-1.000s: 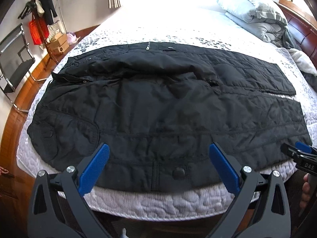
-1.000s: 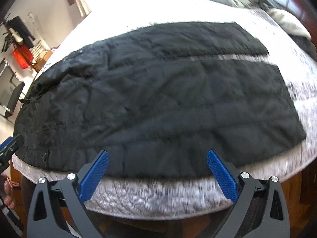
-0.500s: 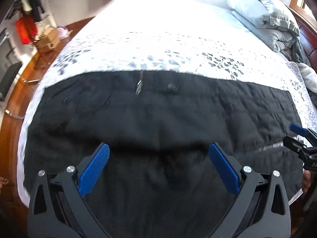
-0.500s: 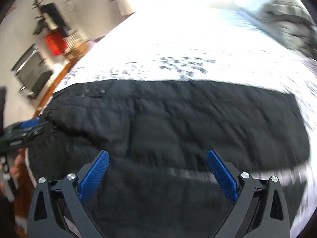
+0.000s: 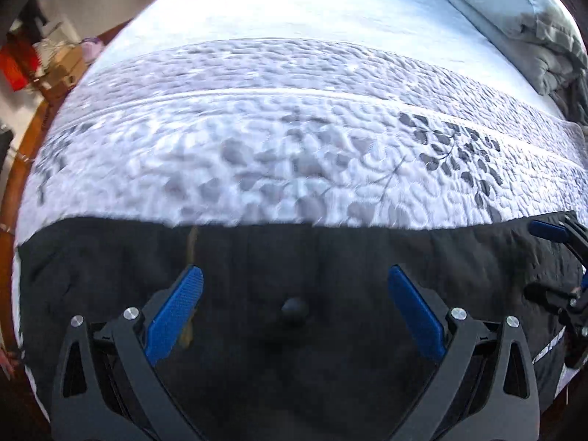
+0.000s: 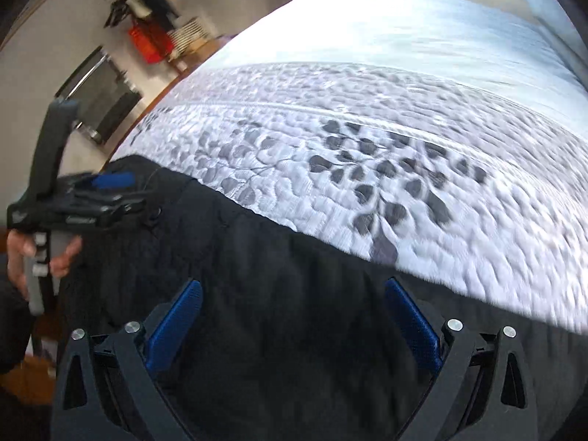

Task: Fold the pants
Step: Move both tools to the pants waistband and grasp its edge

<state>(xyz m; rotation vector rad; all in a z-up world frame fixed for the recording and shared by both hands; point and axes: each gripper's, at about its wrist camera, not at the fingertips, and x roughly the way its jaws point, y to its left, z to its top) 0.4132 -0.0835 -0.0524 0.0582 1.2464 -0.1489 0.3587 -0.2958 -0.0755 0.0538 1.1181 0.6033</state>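
Black quilted pants lie flat across the near side of the bed and fill the lower half of both views. Their far edge runs straight across the bedspread. A round button and a zipper pull show near the waist. My left gripper hovers open over that waist area, with nothing between its blue pads. My right gripper is also open and empty, over the pants close to their far edge. A hand holds the left gripper at the left of the right wrist view.
A white quilted bedspread with grey leaf print stretches beyond the pants. Folded grey bedding sits at the far right. Left of the bed are wooden floor, a red object and a metal-framed chair.
Both grippers have moved forward over the pants toward their far edge, so more bedspread now shows. Both stayed open. The pants have not visibly shifted.
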